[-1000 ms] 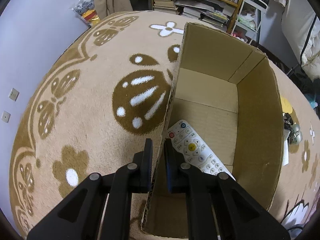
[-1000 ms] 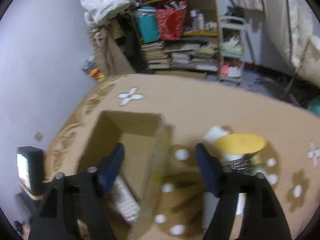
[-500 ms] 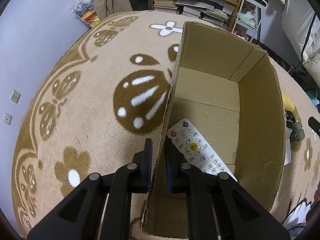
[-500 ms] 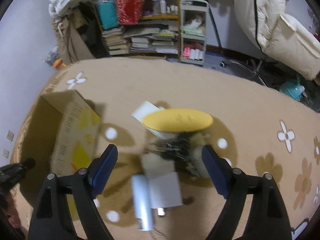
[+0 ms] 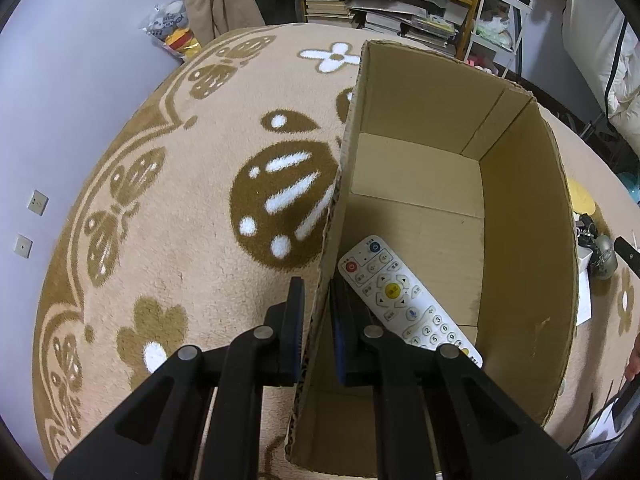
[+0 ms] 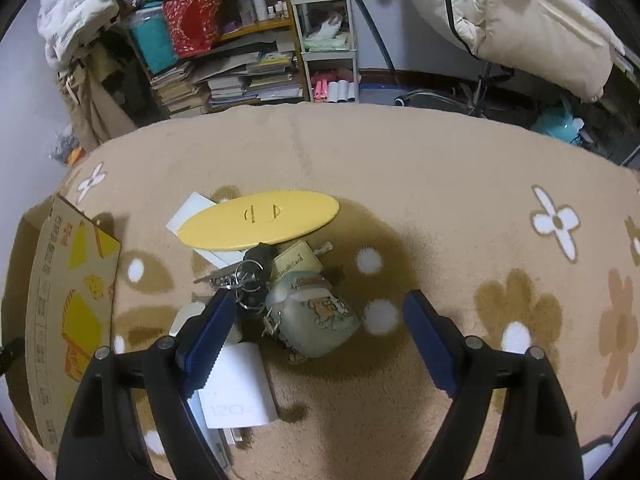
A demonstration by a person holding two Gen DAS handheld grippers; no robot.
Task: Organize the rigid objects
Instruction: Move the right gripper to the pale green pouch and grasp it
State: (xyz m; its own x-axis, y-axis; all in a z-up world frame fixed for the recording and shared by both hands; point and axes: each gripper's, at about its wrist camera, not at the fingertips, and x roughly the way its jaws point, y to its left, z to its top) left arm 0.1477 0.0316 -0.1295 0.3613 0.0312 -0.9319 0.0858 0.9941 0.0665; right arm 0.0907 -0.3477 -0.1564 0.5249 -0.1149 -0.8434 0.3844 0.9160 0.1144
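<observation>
Left wrist view shows the left gripper (image 5: 318, 328) clamped on the near wall of the cardboard box (image 5: 520, 240), one pad outside and one inside, steadying it on the patterned carpet (image 5: 180, 200); a white remote control (image 5: 404, 300) already lies on the box floor just beside the inner pad. Right wrist view shows the right gripper (image 6: 316, 332) with its jaws spread wide and empty, hanging over a small heap of loose things next to the box: a yellow oval lid (image 6: 260, 218) resting on white cards, a bunch of keys (image 6: 240, 276) on rings, a pale green pouch with a cartoon print (image 6: 312, 320) that seems tied to the keys, and a white charger block (image 6: 236, 388) under the left finger. The likely next step is a pick from this heap, and the trouble lies in how tangled it is. If the jaws close on the pouch, the keys may drag along and snag the lid or the cards. A grip on the rounded pouch alone could slip, since it looks soft. The left finger sits close to the charger, so a descent may nudge it aside. The box wall looks thin, and a hard pull could fold it.
</observation>
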